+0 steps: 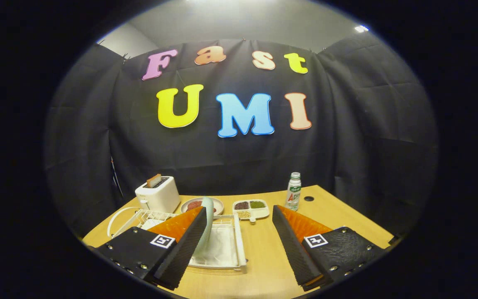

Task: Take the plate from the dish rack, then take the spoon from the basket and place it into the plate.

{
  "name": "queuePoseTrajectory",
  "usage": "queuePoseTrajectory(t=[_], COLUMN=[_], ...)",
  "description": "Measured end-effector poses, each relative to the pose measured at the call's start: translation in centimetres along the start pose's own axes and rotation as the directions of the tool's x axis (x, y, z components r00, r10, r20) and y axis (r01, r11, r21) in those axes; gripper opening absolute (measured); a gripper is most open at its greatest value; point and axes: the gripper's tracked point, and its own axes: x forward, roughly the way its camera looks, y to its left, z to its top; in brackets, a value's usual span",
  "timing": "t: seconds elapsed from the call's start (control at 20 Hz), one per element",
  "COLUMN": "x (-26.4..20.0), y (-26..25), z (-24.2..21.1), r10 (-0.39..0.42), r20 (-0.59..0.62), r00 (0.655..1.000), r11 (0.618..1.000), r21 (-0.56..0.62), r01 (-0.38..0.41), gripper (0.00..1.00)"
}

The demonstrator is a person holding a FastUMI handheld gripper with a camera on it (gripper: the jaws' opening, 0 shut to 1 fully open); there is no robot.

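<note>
Wooden table, black cloth wall behind. We log tool spread wide, gripping nothing. Plate, pale green, stands on edge in white dish rack, just beside left finger, which hides its lower part. White wire basket left of rack, partly behind that finger; we cannot make out spoon. Beyond: toaster, round dish, divided tray, bottle. Bare table between fingers and rightward.

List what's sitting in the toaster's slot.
A slice of toast sticks up from the toaster; its lower part is hidden inside. The open gripper is far from it.
</note>
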Motion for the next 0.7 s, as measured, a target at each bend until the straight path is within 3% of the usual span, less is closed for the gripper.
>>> queuePoseTrajectory(t=[0.3, 0.65, 0.7], x=[7.2, 12.5, 12.9], y=[4.8, 5.9, 6.2], z=[-6.0, -8.8, -9.3], r10=[0.066, 0.114, 0.127], r20=[-0.219, -0.315, -0.327], r00=[0.973, 0.942, 0.936], r11=[0.996, 0.986, 0.984], r21=[0.066, 0.151, 0.162], r01=[-0.053, -0.068, -0.077], gripper=[0.98, 0.98, 0.94])
